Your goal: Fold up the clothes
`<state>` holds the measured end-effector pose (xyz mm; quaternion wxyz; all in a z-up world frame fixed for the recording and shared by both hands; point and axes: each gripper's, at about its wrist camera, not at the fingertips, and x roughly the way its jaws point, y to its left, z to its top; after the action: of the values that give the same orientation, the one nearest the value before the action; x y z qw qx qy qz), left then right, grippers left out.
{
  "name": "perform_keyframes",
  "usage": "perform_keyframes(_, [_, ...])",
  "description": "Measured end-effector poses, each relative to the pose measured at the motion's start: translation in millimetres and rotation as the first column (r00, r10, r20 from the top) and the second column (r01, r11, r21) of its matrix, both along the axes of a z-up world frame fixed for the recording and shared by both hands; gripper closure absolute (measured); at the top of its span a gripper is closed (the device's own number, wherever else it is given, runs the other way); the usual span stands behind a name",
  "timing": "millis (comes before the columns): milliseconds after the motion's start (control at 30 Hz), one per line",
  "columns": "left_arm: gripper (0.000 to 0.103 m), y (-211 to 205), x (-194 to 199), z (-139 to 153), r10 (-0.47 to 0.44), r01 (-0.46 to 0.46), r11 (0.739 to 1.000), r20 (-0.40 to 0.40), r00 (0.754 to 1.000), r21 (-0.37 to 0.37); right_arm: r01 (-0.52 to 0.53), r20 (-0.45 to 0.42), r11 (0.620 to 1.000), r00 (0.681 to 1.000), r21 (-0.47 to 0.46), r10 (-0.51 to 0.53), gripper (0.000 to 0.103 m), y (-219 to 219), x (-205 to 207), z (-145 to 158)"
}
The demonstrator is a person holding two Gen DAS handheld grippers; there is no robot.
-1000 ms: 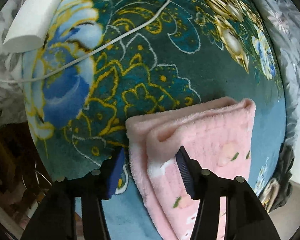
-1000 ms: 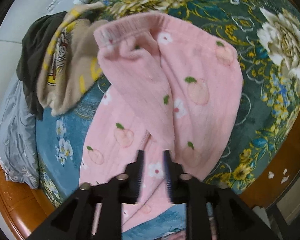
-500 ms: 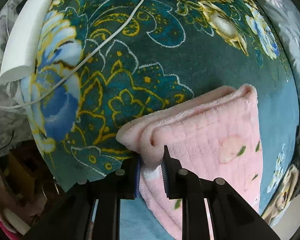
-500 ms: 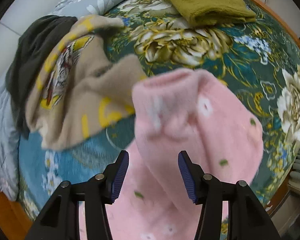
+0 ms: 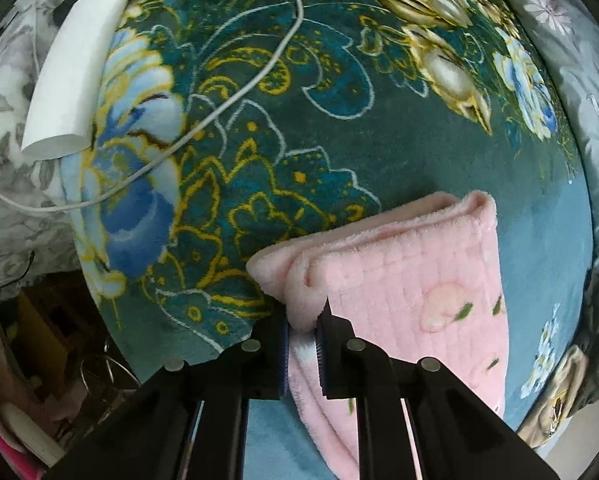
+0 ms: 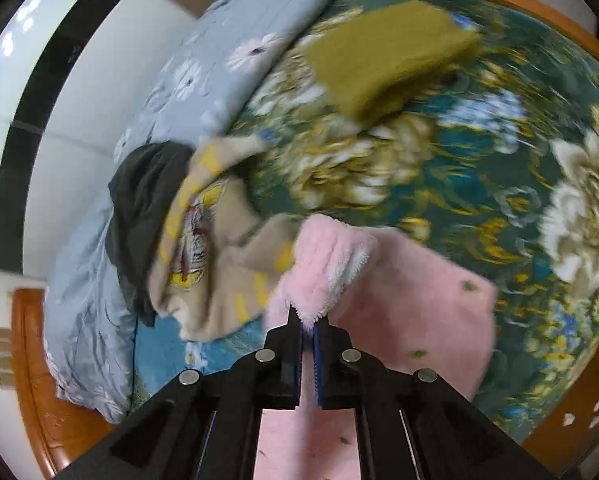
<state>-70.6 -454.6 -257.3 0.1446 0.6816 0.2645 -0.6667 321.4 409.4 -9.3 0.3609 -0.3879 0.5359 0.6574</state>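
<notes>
A fluffy pink garment [image 5: 415, 292] with a peach print lies folded on the teal floral blanket [image 5: 307, 148]. My left gripper [image 5: 302, 330] points straight down, and its jaws are closing on the garment's near-left folded corner, which is pinched between the pads. In the right wrist view the same pink garment [image 6: 411, 300] shows, blurred by motion. My right gripper [image 6: 307, 330] is shut on a raised fluffy edge of it, lifted off the blanket.
A beige printed top [image 6: 215, 264] on a dark garment [image 6: 139, 208] lies at the left, a folded olive cloth [image 6: 383, 52] further back. A grey-blue quilt [image 6: 203, 80] lines the bed's wooden edge [image 6: 31, 364]. A white cable [image 5: 235, 96] and white paper [image 5: 75, 68] lie near the left gripper.
The left jaws closed from wide apart onto the pink corner. The right gripper opened, moved up and forward over the garment, then shut on its fluffy edge and lifted it.
</notes>
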Motion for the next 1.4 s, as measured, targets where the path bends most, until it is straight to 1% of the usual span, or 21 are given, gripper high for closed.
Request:
perform_keyframes(33, [0.092, 1, 0, -1, -0.003, 0.003, 1.000, 0.008, 1.000, -0.012, 0.007, 0.032, 1.000, 0.999, -0.021, -0.007, 0.098, 2, 17, -14])
perform_keyframes(100, [0.092, 6, -2, -2, -0.010, 0.011, 0.999, 0.021, 1.000, -0.034, 0.056, 0.180, 0.991, 0.983, -0.119, -0.033, 0.098, 0, 50, -65])
perform_keyframes(167, [0.092, 10, -6, -1, -0.019, 0.020, 0.998, 0.030, 0.999, -0.056, 0.111, 0.220, 0.980, 0.973, -0.165, -0.073, 0.098, -5, 75, -101])
perform_keyframes(267, [0.092, 16, -14, 3, -0.032, 0.035, 0.996, 0.034, 0.999, -0.079, 0.139, 0.203, 0.980, 0.973, -0.144, -0.108, 0.097, -8, 93, -119])
perform_keyframes(333, [0.092, 19, -19, 4, -0.037, 0.041, 0.995, 0.044, 0.998, -0.094, 0.140, 0.194, 0.981, 0.974, -0.131, -0.113, 0.092, -7, 98, -124])
perform_keyframes(367, [0.092, 20, -20, 4, -0.035, 0.040, 0.994, 0.047, 0.998, -0.099, 0.133, 0.188, 0.983, 0.976, -0.129, -0.108, 0.087, -7, 99, -126])
perform_keyframes(433, [0.092, 22, -20, 6, -0.024, 0.029, 0.994, 0.048, 0.999, -0.104, 0.126, 0.178, 0.984, 0.979, -0.123, -0.103, 0.058, -6, 102, -132])
perform_keyframes(467, [0.092, 22, -20, 7, -0.015, 0.020, 0.994, 0.046, 0.999, -0.105, 0.132, 0.173, 0.984, 0.979, -0.120, -0.111, 0.056, -6, 104, -136])
perform_keyframes(600, [0.093, 24, -19, 14, 0.015, -0.013, 0.996, 0.027, 1.000, -0.092, 0.191, 0.089, 0.962, 0.980, -0.194, -0.176, 0.057, -9, 110, -156])
perform_keyframes(633, [0.094, 26, -20, 19, 0.027, -0.026, 0.997, 0.014, 1.000, -0.077, 0.206, 0.072, 0.956, 0.978, -0.210, -0.195, 0.068, -11, 110, -159])
perform_keyframes(700, [0.095, 34, -23, 34, 0.032, -0.033, 0.998, -0.028, 0.999, -0.046, 0.222, 0.050, 0.949, 0.975, -0.222, -0.217, 0.090, -14, 104, -156])
perform_keyframes(767, [0.096, 46, -32, 54, 0.002, -0.004, 1.000, -0.079, 0.997, -0.024, 0.218, 0.033, 0.954, 0.976, -0.208, -0.216, 0.093, -12, 93, -140])
perform_keyframes(833, [0.096, 76, -74, 96, -0.032, 0.036, 0.999, -0.157, 0.987, 0.022, 0.191, -0.032, 0.967, 0.980, -0.167, -0.198, 0.095, -5, 81, -110])
perform_keyframes(900, [0.096, 78, -79, 126, -0.055, 0.073, 0.995, -0.240, 0.969, 0.067, 0.140, -0.103, 0.985, 0.983, -0.104, -0.151, 0.095, -1, 72, -73])
perform_keyframes(967, [0.096, 64, -74, 158, -0.079, 0.116, 0.989, -0.330, 0.941, 0.094, 0.092, -0.170, 0.995, 0.981, -0.036, -0.097, 0.095, 3, 62, -35])
perform_keyframes(1067, [0.095, 50, -71, 154, -0.102, 0.154, 0.982, -0.383, 0.918, 0.108, 0.058, -0.236, 0.997, 0.971, 0.054, -0.044, 0.095, 2, 62, 4])
perform_keyframes(1133, [0.095, 39, -67, 149, -0.117, 0.180, 0.977, -0.415, 0.902, 0.116, 0.044, -0.199, 0.997, 0.980, 0.060, -0.031, 0.095, -6, 70, -4])
perform_keyframes(1167, [0.095, 36, -66, 134, -0.120, 0.172, 0.980, -0.386, 0.915, 0.104, 0.033, -0.159, 0.998, 0.987, 0.054, -0.024, 0.095, -9, 71, -14])
perform_keyframes(1267, [0.095, 30, -65, 73, -0.112, 0.127, 0.991, -0.250, 0.962, 0.046, 0.010, 0.029, 0.999, 1.000, -0.040, -0.009, 0.095, -20, 71, -72])
perform_keyframes(1333, [0.095, 29, -62, 50, -0.077, 0.081, 0.997, -0.176, 0.981, 0.014, 0.050, 0.116, 0.994, 0.993, -0.093, -0.039, 0.095, -27, 78, -103])
perform_keyframes(1400, [0.095, 25, -63, 33, -0.036, 0.037, 0.999, -0.143, 0.989, 0.002, 0.123, 0.147, 0.985, 0.984, -0.124, -0.105, 0.095, -31, 91, -120])
